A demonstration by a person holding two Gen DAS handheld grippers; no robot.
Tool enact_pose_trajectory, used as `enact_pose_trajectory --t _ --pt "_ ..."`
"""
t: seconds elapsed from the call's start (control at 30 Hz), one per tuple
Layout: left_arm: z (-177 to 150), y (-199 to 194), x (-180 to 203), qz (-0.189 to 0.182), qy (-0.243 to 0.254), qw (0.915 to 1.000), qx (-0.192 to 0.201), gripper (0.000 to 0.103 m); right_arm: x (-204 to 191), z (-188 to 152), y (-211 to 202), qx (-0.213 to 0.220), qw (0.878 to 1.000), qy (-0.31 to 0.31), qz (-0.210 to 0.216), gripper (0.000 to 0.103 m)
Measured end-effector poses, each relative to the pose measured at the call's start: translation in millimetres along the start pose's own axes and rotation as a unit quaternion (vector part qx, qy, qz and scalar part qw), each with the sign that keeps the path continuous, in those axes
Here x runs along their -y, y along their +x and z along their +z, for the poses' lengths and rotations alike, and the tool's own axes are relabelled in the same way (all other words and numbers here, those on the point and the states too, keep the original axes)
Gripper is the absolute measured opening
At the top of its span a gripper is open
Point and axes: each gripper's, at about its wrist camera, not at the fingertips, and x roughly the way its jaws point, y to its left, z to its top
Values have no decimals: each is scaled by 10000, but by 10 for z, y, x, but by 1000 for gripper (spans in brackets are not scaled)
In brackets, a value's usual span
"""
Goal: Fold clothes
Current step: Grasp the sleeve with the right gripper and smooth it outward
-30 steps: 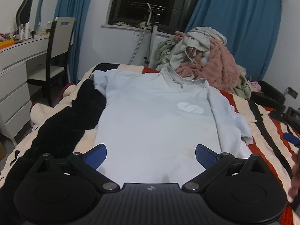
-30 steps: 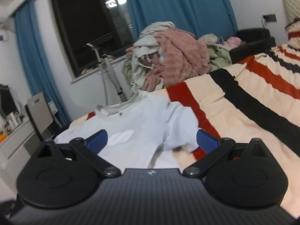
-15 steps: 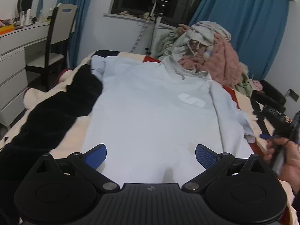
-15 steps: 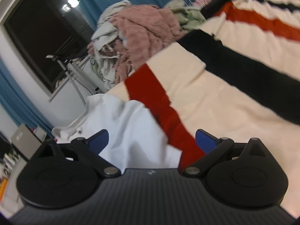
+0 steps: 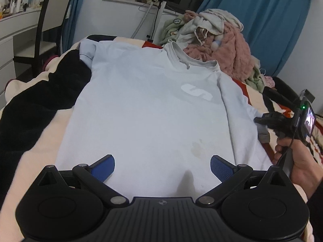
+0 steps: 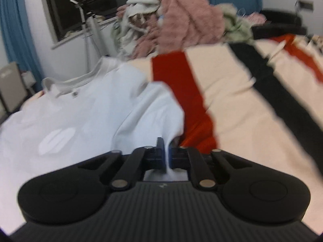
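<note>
Shirt lies flat, face up, on the striped blanket. Your right gripper is pinched onto its sleeve; your left gripper hovers spread wide above its hem.

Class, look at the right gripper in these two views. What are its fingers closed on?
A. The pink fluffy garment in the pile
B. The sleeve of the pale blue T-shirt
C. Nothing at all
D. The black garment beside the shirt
B: in the right wrist view, the right gripper has its fingers pinched on the sleeve edge of the pale blue T-shirt.
</note>
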Motion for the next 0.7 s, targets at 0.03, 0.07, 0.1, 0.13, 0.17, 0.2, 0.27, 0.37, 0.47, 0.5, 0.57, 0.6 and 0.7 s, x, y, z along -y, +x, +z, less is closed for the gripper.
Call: enact_pose_trajectory --t 0.03,0.07,0.1,0.13,0.17,0.2,0.27,0.37,0.47,0.5,0.57,0.6,0.7 --pt "-3 -23 -6 -10 -2 10000 32 102 17 85 -30 178 9996 -126 -174 6" --pt "-5 -43 -12 -30 2 10000 62 102 48 188 -47 394 9982 -296 -340 6" --pt "-6 -63 -18 -50 4 9999 91 102 65 294 -67 599 9956 -484 -528 6" --pt "-5 -77 -20 -64 0 9999 107 102 84 391 -66 736 9928 -648 -692 6" --pt "-6 -80 -20 -76 -9 9999 111 102 106 479 -55 855 9895 -805 -842 6" --pt "-7 -75 -17 -83 -24 9999 104 102 138 541 -7 906 9867 -947 -964 6" --pt "-5 -47 -6 -99 -33 9999 82 102 202 633 164 888 9800 -1268 -1247 6" --pt "3 16 22 -72 52 9999 53 102 344 643 531 549 9739 -1521 -1594 6" --pt "6 90 44 -7 175 9998 51 102 498 591 768 369 9765 -1390 -1607 6" --pt "8 118 54 12 216 9997 59 102 529 566 806 367 9772 -1367 -1583 6" --pt "15 175 77 26 293 9996 58 102 588 526 823 372 9819 -1164 -1448 8" --pt "19 203 89 33 329 9994 54 102 614 518 799 377 9850 -986 -1362 8" --pt "18 254 131 4 470 9989 55 102 634 492 669 347 9883 -663 -1329 57"
